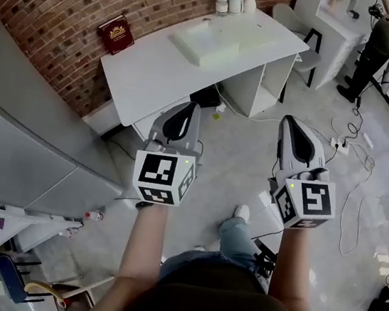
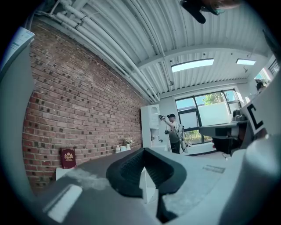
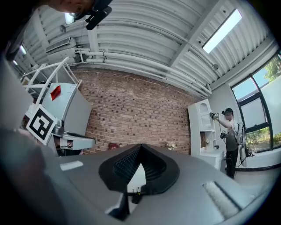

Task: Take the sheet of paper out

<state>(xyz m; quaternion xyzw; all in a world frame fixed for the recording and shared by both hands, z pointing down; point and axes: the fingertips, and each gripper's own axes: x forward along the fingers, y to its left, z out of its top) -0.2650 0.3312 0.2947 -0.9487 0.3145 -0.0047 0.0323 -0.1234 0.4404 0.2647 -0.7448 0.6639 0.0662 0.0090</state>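
Standing well back from the white counter [image 1: 155,74], the person holds both tools out level in the head view, the left gripper [image 1: 183,117] and the right gripper [image 1: 292,133] side by side over bare floor. On the counter lie a pale flat tray-like thing [image 1: 214,40], a red book [image 1: 116,34] leaning against the brick wall [image 1: 51,2], and a few small bottles [image 1: 222,3] at the far end. No separate sheet of paper can be made out from here; it is most likely in or on that pale tray.

In the left gripper view, the left gripper [image 2: 143,151] has its jaws drawn together at the tips with nothing between them. The red book [image 2: 68,158] shows far ahead, and another person [image 2: 173,134] stands by the window.

In the right gripper view, the right gripper [image 3: 139,149] is likewise closed and empty, aimed at the brick wall [image 3: 145,114].

The task looks to be at its approach step, nothing touched yet. The next move calls for stepping up to the counter, lowering a gripper toward the tray, and parting its jaws to pinch a paper edge.
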